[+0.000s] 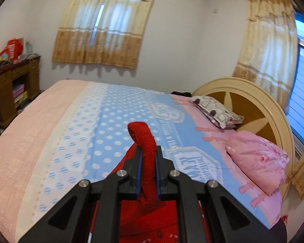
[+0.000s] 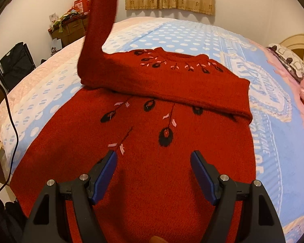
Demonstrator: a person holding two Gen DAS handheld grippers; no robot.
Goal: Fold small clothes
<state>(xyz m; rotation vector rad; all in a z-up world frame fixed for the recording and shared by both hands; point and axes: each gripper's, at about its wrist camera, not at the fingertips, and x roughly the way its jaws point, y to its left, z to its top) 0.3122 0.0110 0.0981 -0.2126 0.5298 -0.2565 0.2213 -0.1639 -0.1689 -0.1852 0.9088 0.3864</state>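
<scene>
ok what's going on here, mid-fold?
Yes. A person with a handheld claw in each hand is folding a red sweater on the bed. The left claw is shut on the cuff of one sleeve, lifted high above the sweater. The other sleeve already lies folded across the chest. The right claw hovers open over the lower body, holding nothing.

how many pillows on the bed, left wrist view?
2. A grey-and-white patterned pillow lies against the headboard; a pink pillow lies nearer the camera, by the bed's right edge. More could be hidden outside this view.
</scene>
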